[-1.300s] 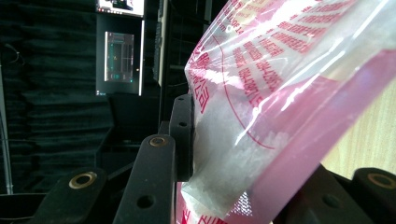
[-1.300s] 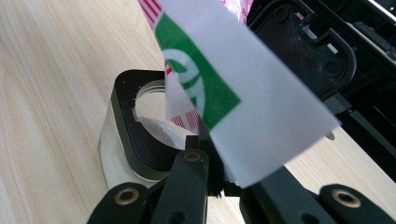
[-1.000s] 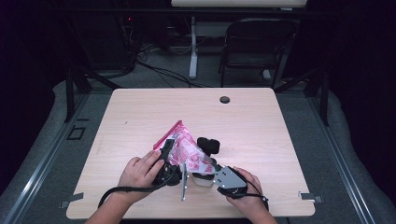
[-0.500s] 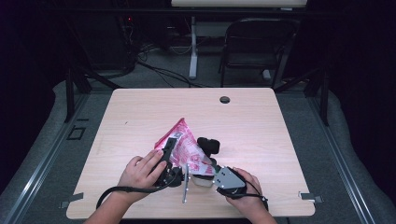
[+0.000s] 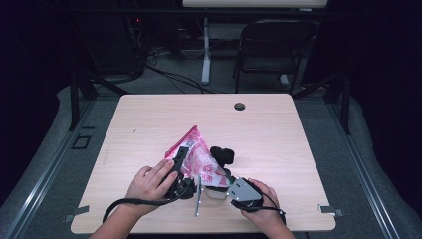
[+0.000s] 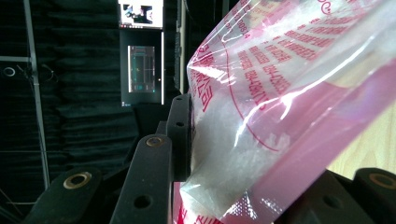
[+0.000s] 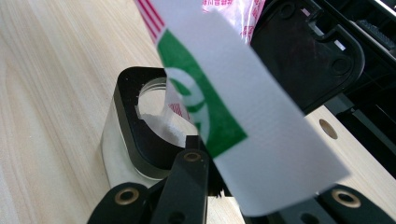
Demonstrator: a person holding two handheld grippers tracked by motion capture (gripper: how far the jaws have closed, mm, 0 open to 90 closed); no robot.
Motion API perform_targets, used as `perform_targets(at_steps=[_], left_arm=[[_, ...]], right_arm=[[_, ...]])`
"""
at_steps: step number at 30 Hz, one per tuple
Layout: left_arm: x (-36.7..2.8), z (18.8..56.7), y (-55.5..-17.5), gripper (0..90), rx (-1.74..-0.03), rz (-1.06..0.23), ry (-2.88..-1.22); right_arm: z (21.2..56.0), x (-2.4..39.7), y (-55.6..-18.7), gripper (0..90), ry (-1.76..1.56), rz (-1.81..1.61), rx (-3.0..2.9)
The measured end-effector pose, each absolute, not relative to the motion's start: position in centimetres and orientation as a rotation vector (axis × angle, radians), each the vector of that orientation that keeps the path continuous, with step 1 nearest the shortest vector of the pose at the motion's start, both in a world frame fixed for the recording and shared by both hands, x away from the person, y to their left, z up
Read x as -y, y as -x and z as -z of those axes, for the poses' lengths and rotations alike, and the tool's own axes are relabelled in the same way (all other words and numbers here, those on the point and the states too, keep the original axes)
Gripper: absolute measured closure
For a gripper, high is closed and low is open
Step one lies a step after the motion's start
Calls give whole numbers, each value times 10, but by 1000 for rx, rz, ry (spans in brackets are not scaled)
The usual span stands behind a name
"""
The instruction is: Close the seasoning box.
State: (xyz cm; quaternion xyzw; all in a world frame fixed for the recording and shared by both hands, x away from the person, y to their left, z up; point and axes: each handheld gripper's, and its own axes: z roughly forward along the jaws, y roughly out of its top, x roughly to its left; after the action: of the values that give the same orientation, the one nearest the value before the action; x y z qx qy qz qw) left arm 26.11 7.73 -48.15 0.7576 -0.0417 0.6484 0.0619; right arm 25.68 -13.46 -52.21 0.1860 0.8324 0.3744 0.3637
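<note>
Pouring step: left gripper (image 5: 180, 160) fingers are pinching the pink bag (image 5: 199, 158), tilting it over the jar (image 7: 135, 135) on the table (image 5: 278, 144); right gripper (image 5: 230, 189) fingers are clamping the bag's corner. Next, I'd judge: steeper tilt, mouth kept over the jar.

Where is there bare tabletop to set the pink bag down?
Free: the wooden table between the round hole and the pink plastic bag, plus both side edges. Crowded: near edge, around the black-rimmed jar and both grippers.

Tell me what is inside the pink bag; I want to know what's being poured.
White grains fill the pink bag, heaped against the left gripper's jaw. The bag's lower end is covered by the jaws.
</note>
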Motion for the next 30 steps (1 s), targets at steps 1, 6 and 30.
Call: perform_targets(at_steps=[1, 6, 30], left_arm=[[-77, 482, -261, 711, 121, -1955, -2292], [-77, 481, -261, 711, 121, -1953, -2294], [-79, 478, -261, 720, 117, -1952, -2292]], right_arm=[[522, 135, -257, 900, -479, -963, -2142], [523, 134, -257, 900, -479, -965, -2143], [523, 131, -255, 900, -471, -968, -2154]])
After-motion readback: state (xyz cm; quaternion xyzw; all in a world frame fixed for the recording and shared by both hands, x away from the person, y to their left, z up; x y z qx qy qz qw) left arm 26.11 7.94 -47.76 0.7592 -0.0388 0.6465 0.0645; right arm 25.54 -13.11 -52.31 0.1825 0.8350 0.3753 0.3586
